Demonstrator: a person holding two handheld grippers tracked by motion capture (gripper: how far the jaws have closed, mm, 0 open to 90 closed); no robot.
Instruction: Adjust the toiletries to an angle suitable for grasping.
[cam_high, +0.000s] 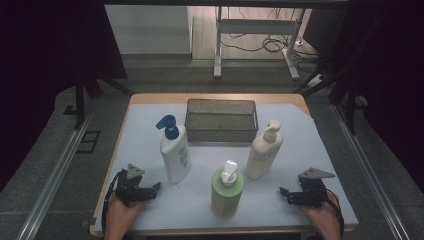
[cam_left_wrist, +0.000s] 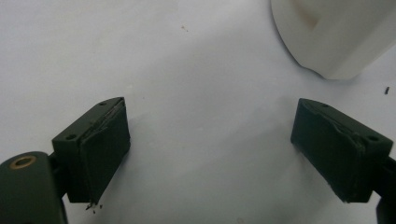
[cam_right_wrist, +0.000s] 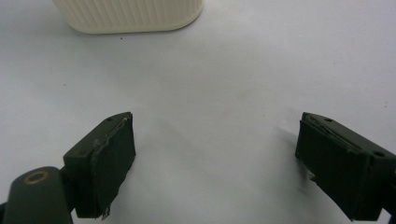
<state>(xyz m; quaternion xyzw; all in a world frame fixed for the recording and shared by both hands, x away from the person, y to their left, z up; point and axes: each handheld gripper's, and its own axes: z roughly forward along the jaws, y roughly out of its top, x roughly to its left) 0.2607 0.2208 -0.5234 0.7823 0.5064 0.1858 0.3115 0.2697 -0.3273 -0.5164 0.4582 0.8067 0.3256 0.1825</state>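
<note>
- The tabletop (cam_high: 310, 150) carries a wire basket (cam_high: 221, 120) at the middle of its far edge, three pump bottles standing upright in front of it, and the two grippers resting near the near edge.
- The white bottle with the blue pump (cam_high: 174, 152) stands left of centre, nearest the left gripper (cam_high: 156, 187). In the left gripper view its rounded base (cam_left_wrist: 336, 37) lies ahead of the jaws and off toward one side, apart from them.
- The cream bottle (cam_high: 263, 150) stands right of centre, nearer the basket's right end. In the right gripper view its ribbed base (cam_right_wrist: 130, 16) lies ahead of the jaws and to the other side, well apart.
- The green bottle (cam_high: 227, 192) stands closest to the near edge, between the two grippers and about as near to one as to the other.
- All three bottles have their long axis vertical, so I judge a sideways grasp round the body suits each, the left gripper for the blue-pump bottle and the right gripper (cam_high: 283, 192) for the cream one.
- Both grippers are released: their jaws stand wide apart, pointing inward toward the middle, with bare tabletop between them.
</note>
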